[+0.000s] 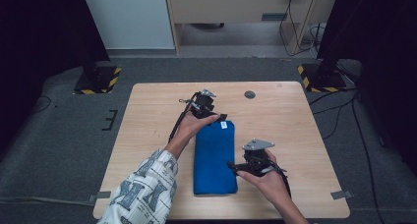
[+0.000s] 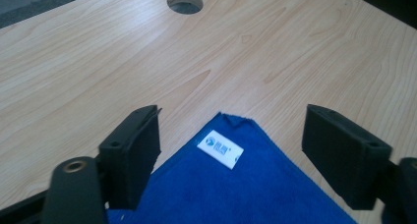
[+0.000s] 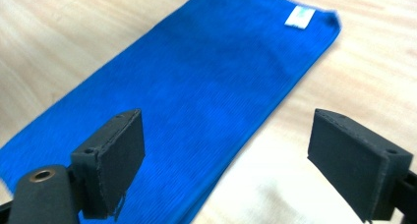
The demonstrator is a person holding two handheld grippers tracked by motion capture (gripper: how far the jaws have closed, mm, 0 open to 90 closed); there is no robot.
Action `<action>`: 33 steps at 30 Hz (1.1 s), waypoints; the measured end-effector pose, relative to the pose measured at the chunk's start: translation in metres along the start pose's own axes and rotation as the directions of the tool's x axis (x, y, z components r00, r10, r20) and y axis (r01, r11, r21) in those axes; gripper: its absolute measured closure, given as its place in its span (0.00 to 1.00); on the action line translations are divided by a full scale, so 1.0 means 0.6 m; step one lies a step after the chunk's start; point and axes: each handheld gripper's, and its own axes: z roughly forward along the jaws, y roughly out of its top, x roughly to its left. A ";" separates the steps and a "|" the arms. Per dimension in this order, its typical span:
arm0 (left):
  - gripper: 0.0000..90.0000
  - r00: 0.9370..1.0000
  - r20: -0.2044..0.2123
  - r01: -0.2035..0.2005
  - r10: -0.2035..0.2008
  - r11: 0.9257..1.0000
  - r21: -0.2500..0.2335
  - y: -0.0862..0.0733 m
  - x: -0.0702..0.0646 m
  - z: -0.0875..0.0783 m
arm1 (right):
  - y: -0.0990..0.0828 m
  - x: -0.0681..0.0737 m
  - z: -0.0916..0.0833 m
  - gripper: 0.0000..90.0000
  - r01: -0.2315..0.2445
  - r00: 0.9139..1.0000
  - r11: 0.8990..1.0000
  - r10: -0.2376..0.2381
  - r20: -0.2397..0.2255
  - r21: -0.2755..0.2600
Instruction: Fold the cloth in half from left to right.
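Blue towel (image 1: 214, 157) lies folded lengthwise mid-tabletop (image 1: 147, 116), white label (image 2: 221, 149) at its far corner. Left claw (image 2: 231, 150) gapes wide over that corner; right claw (image 3: 231, 160) spreads wide over the near right edge, seemingly clear of it. Bare wood all round.

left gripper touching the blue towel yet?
Apart. In the left gripper view the left gripper stands open, jaws either side of the blue towel corner with the white label, bare wood showing between each jaw and the cloth.
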 end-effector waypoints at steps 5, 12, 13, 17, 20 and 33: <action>0.14 1.000 -0.023 -0.019 0.020 1.000 0.010 -0.011 0.000 -0.021 | 0.022 -0.025 0.012 0.13 0.012 1.000 1.000 -0.013 0.011 0.014; 0.11 0.999 -0.033 -0.038 0.038 0.999 -0.001 -0.020 -0.005 -0.043 | 0.049 -0.049 0.021 0.12 0.039 0.999 0.999 -0.039 0.007 0.026; 0.11 0.999 -0.034 -0.038 0.038 0.999 -0.003 -0.021 -0.006 -0.046 | 0.052 -0.051 0.022 0.12 0.047 0.999 0.998 -0.047 0.007 0.035; 0.11 0.998 -0.036 -0.058 0.058 0.998 -0.003 -0.023 -0.012 -0.057 | 0.061 -0.059 0.031 0.12 0.074 0.996 0.994 -0.077 0.036 0.074; 0.11 0.998 -0.036 -0.045 0.045 0.999 -0.025 -0.023 -0.011 -0.066 | 0.072 -0.071 0.038 0.16 0.099 0.994 0.992 -0.103 0.045 0.079; 0.14 0.996 -0.084 -0.039 0.040 0.999 0.012 -0.047 0.027 -0.053 | 0.134 -0.124 0.075 0.31 0.042 0.999 0.998 -0.043 0.019 0.044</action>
